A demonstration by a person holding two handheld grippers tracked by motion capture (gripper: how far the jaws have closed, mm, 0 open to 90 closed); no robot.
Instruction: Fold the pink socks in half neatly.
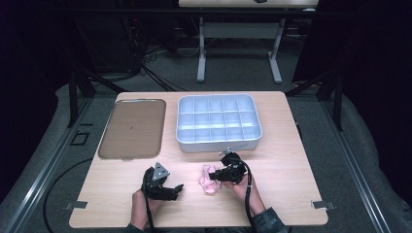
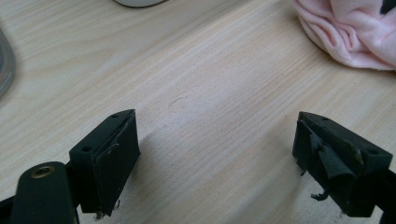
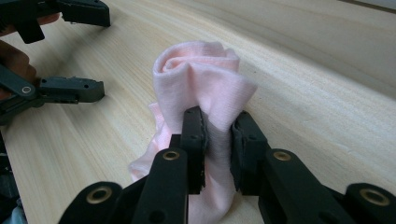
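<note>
A rolled pink cloth (image 3: 201, 79) lies on the wooden table (image 1: 291, 160) near its front middle. My right gripper (image 3: 217, 133) is shut on it, both pads pinching a fold. From above, the pink cloth (image 1: 208, 180) sits just left of the right gripper (image 1: 219, 174). My left gripper (image 2: 215, 149) stands open over bare wood, nothing between its jaws, with the pink cloth (image 2: 355, 32) off to its upper right. In the high view the left gripper (image 1: 174, 190) is a short way left of the cloth.
A grey tray (image 1: 187, 141) divided into several compartments stands behind the grippers. A flat brown lid or tray (image 1: 132, 127) lies at the back left. The table's front edge runs close under both hands.
</note>
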